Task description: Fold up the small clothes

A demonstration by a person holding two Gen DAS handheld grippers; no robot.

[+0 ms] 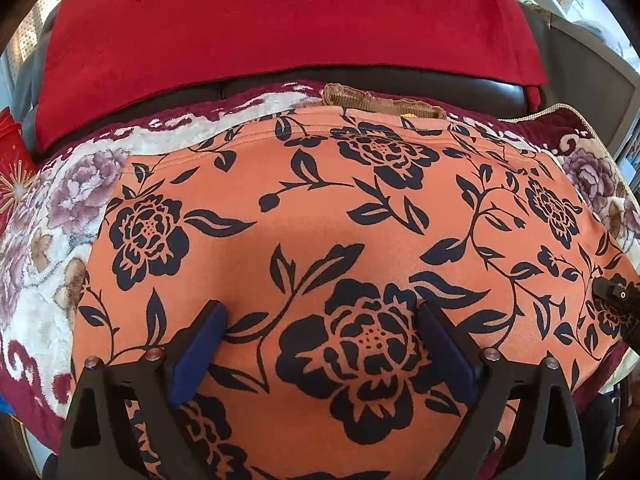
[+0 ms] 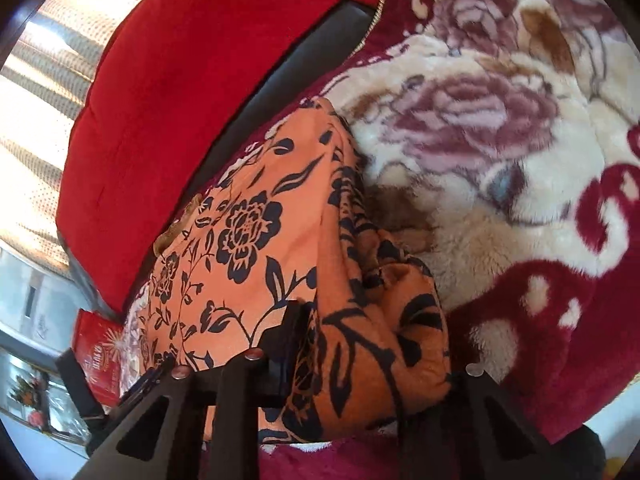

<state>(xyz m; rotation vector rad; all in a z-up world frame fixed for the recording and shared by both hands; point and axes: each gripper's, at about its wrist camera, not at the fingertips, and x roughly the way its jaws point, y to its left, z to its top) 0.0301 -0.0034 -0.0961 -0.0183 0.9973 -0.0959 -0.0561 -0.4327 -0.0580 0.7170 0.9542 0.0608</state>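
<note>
An orange garment (image 1: 320,208) with a dark blue flower print lies spread flat on a plush floral blanket (image 1: 52,216). My left gripper (image 1: 320,312) is open, its blue-padded fingers (image 1: 200,344) resting just above the cloth near its front edge, holding nothing. In the right wrist view the same garment (image 2: 240,240) has its right edge bunched up, and my right gripper (image 2: 360,344) is shut on that bunched fold (image 2: 380,340). Part of the right gripper shows in the left wrist view at the far right (image 1: 616,296).
A red cushion (image 1: 288,20) leans on a dark leather sofa back (image 1: 400,80) behind the blanket. A tan lace piece (image 1: 372,100) peeks out past the garment's far edge. A red box (image 2: 100,352) sits at the left of the sofa.
</note>
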